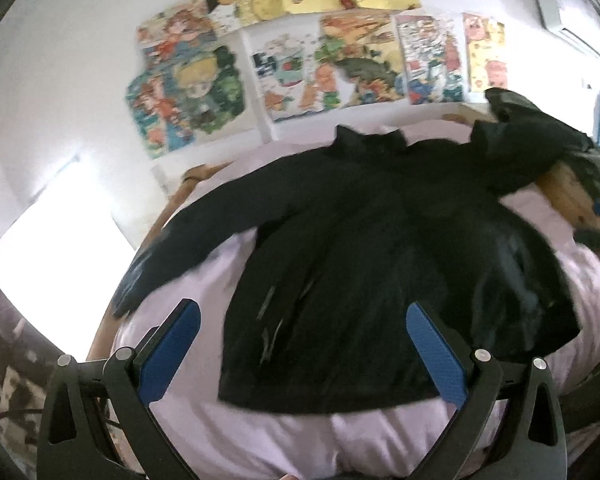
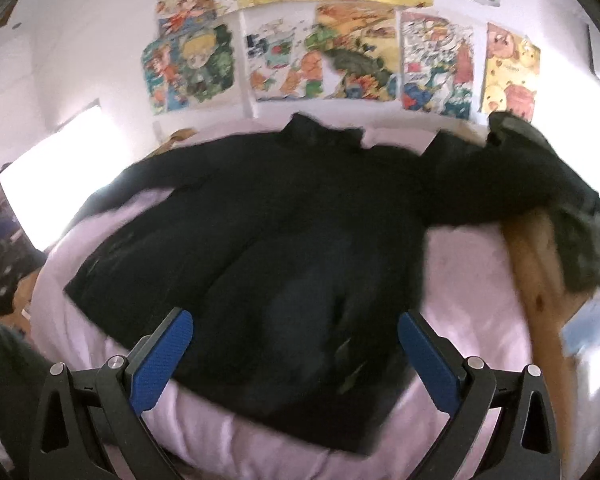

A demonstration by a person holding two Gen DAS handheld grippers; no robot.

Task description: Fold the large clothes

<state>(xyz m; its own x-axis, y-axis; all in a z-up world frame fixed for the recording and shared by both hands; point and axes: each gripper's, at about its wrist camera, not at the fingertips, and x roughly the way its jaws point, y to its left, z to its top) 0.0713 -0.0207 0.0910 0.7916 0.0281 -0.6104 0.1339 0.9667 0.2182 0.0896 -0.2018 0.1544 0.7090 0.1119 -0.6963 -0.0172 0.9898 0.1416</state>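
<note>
Bed point(image 1: 228, 432) with pale lilac sheet, cartoon posters point(image 1: 300, 64) on the wall behind.
Black jacket point(image 1: 372, 240) is laid flat on the sheet, sleeves spread, collar toward the wall; left tool point(image 1: 303, 320) and right tool point(image 2: 295, 324) are held spread wide above its hem, nothing pinched.

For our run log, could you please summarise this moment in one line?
jacket spread flat on bed | left gripper open | right gripper open | fold not begun

Black jacket point(image 1: 364, 248) on pink-sheeted bed point(image 1: 284, 436)
</note>
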